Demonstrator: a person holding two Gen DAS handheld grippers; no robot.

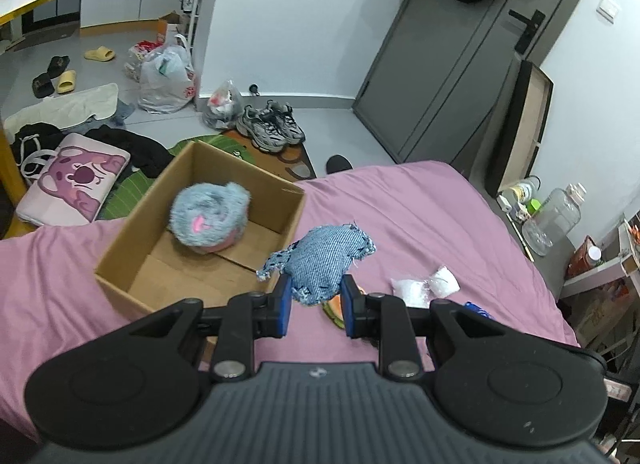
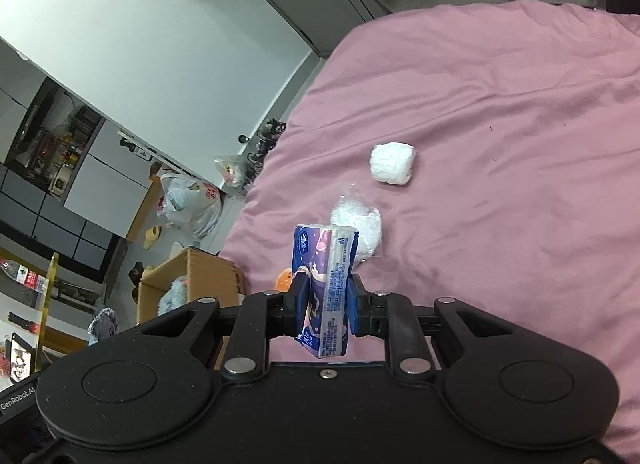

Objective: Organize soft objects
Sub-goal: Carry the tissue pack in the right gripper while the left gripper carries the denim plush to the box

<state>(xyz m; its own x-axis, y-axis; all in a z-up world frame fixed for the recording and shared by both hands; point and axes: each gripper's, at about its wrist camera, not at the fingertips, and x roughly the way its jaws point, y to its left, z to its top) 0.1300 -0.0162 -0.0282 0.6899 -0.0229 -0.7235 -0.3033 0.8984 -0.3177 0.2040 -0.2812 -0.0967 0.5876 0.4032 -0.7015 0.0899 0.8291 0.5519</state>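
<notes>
1. The left gripper (image 1: 316, 300) pinches the denim piece (image 1: 324, 260) at lower centre; the cardboard box (image 1: 132, 248) lies just up-left.
2. The right gripper (image 2: 329, 304) clamps the tissue pack (image 2: 326, 284), long axis along its fingers; the box sits at lower left.

One cardboard box (image 1: 208, 220), one plush (image 1: 210, 216), one denim piece (image 1: 326, 260), one tissue pack (image 2: 330, 284).

Left hand-held gripper (image 1: 315, 296) clamped, right hand-held gripper (image 2: 329, 298) clamped
</notes>
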